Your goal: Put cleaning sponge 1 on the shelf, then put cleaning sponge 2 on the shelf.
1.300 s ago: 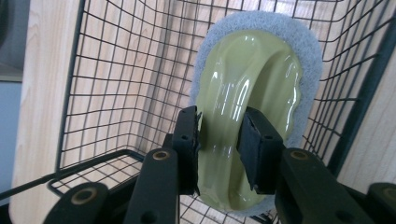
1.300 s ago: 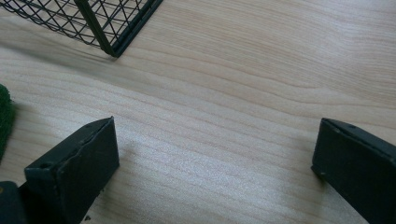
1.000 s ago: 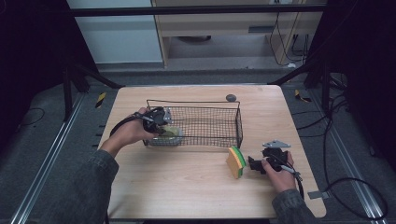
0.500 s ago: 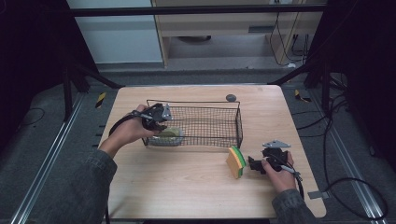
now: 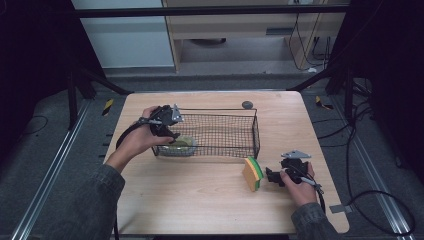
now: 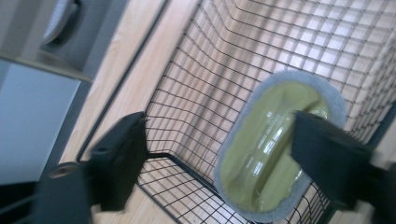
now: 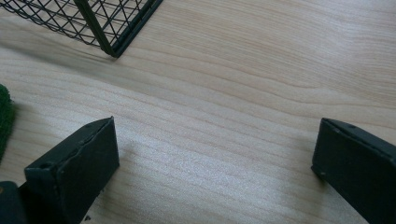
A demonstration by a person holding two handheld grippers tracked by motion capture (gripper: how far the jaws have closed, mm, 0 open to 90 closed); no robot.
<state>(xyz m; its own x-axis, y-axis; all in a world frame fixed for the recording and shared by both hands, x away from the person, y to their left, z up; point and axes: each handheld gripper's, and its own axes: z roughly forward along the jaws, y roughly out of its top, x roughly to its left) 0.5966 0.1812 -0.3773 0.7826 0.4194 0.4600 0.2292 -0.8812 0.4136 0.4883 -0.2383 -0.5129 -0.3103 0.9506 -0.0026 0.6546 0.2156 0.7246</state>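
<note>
Tabletop from above carries left tongs over the basket corner and right tongs beside the sponge, while the left gripper view shows spread jaws above the half-hidden green scrubber, and the right shows spread jaws, sponge edge cut off.

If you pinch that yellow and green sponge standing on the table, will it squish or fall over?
The sponge would probably squish, since it looks like soft foam with a green scrubby layer. It stands on a narrow edge, so a nudge could well tip it flat. It likely weighs little. The right hand-held gripper sits open just beside it.
</note>
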